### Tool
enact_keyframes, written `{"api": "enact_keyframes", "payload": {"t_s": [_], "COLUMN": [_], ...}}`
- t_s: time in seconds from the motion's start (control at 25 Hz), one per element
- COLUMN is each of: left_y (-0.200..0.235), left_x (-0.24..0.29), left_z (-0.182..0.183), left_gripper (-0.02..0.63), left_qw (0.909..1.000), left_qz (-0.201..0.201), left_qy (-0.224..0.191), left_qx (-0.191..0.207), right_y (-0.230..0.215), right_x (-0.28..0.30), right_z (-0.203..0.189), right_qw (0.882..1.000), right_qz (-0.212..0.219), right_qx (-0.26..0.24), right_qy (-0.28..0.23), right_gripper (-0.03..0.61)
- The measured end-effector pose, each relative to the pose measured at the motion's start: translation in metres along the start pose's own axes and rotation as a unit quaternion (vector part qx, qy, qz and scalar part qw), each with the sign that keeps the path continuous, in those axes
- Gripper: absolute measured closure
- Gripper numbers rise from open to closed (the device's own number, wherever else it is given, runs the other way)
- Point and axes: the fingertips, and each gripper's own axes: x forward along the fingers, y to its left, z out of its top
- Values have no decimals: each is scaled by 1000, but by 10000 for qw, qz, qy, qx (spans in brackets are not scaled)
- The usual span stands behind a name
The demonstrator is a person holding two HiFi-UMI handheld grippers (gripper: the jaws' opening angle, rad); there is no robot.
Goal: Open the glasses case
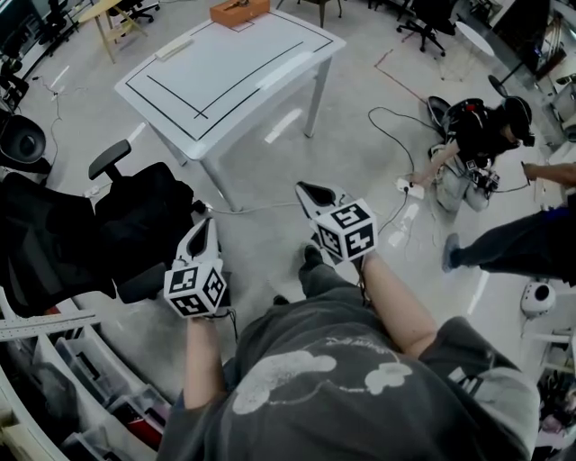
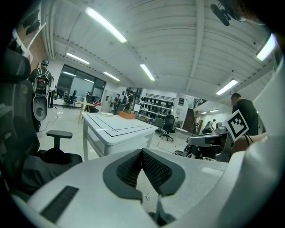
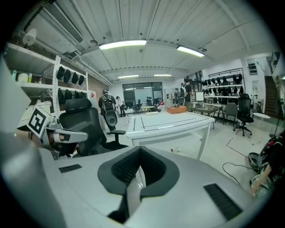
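Observation:
I cannot make out a glasses case for certain. A pale oblong thing lies at the far left edge of the white table, and an orange box stands at its far end. Both grippers hang over the floor, well short of the table. My left gripper is shut with nothing in it, its ribbed pads meeting at the tips. My right gripper is shut and empty too, with its pads together. The table and the orange box lie ahead in the right gripper view.
A black office chair stands just left of the left gripper. A person crouches by cables on the floor at right, and another person's leg reaches in. Shelving with bins runs along the lower left.

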Motion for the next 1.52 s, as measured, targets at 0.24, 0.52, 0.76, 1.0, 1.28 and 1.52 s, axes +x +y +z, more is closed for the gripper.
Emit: {"api": "enact_keyframes", "payload": {"t_s": [0.24,0.52,0.76,1.0,1.28,1.52], "left_y": [-6,0,10,15,19,24], "left_x": [34,96,174,242,279,286], "left_z": [9,13,50,92,114,120], "left_gripper": [611,611,611,611,611,611], "left_qw": [10000,9986,9933,9839,9692,9622], "left_qz": [7,497,1130,1767,2440,2697], "left_qy": [-15,191,136,80,18,82], "left_qx": [-41,-58,-212,-251,-335,-372], "right_y": [-33,-96,-170,-246,-294,-289], "right_x": [15,84,149,203,251,274], "right_z": [1,18,66,106,123,134], "right_qw": [10000,9982,9938,9869,9759,9684], "right_qz": [21,528,1109,1598,2136,2460], "right_qx": [65,301,105,-139,-312,-250], "right_qy": [28,-7,59,185,312,314], "right_gripper": [578,578,580,580,580,580]}}
